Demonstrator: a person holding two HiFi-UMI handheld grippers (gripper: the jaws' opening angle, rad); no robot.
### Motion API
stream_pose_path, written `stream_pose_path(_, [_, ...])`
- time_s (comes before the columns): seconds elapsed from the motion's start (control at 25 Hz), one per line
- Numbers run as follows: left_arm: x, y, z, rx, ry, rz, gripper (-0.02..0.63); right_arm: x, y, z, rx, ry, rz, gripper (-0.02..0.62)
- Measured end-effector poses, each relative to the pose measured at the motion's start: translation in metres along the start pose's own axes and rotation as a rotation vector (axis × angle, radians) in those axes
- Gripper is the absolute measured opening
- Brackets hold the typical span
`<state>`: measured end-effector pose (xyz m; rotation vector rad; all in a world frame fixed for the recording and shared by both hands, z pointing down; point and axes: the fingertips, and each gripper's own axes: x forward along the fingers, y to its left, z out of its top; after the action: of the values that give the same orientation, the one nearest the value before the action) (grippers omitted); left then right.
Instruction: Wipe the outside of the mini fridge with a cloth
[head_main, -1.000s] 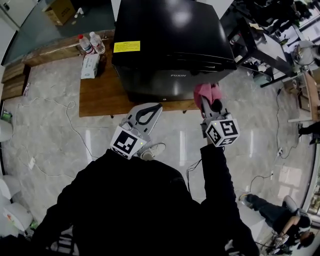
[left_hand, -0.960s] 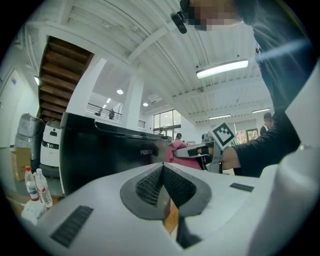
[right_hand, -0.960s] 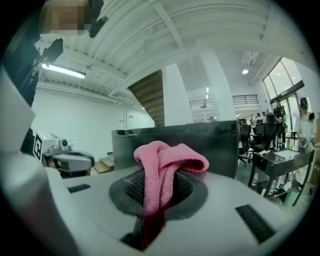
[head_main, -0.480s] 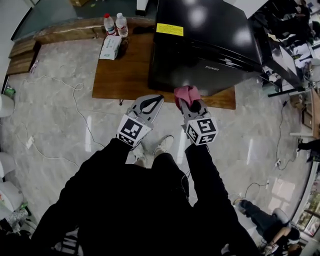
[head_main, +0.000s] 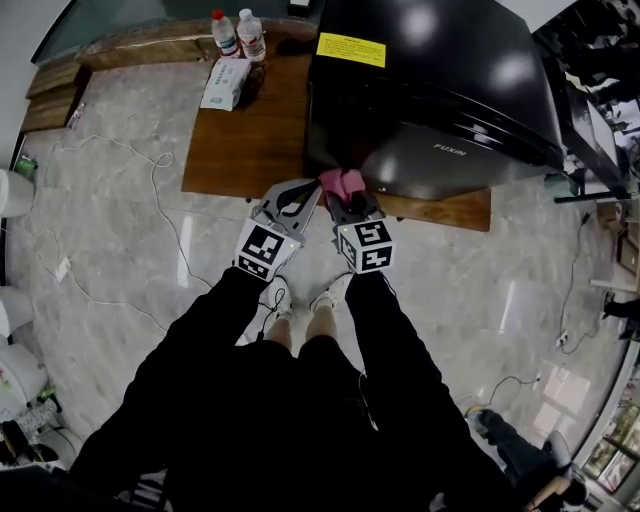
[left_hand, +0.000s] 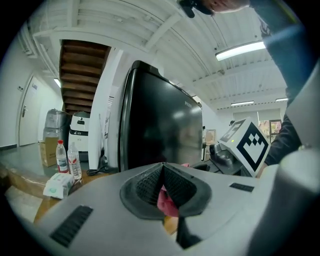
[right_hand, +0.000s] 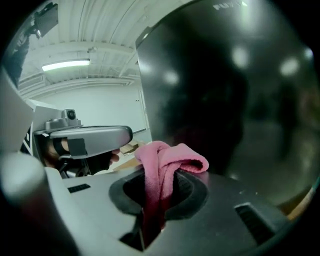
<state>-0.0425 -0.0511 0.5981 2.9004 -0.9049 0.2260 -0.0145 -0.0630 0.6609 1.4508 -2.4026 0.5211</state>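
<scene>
Head view: with right tongs (head_main: 346, 203) clamped on crumpled pink cloth (head_main: 341, 183) and left tongs (head_main: 299, 192) closed empty, press flat along glossy black mini fridge (head_main: 430, 80) front.

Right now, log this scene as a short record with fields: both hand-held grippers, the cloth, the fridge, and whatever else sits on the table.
left hand-held gripper: jaws shut, holding nothing, close beside the right one
right hand-held gripper: jaws shut on the pink cloth
pink cloth: bunched, at the mini fridge near its front left corner; contact unclear
mini fridge: black, glossy, standing on the wooden table, yellow label on top
other table items: two water bottles and a tissue pack, left of the fridge
</scene>
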Motion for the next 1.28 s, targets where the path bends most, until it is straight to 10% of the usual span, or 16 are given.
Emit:
stream_pose_path(0.48, [0.039, -0.012, -0.034, -0.062, 0.069, 0.041, 0.006, 0.014, -0.034, -0.013, 0.083, 0.031, 0.018, 0.055])
stream_pose_path(1.28, [0.146, -0.12, -0.043, -0.07, 0.11, -0.104, 0.006, -0.081, -0.164, -0.049, 0.131, 0.057, -0.111, 0.057])
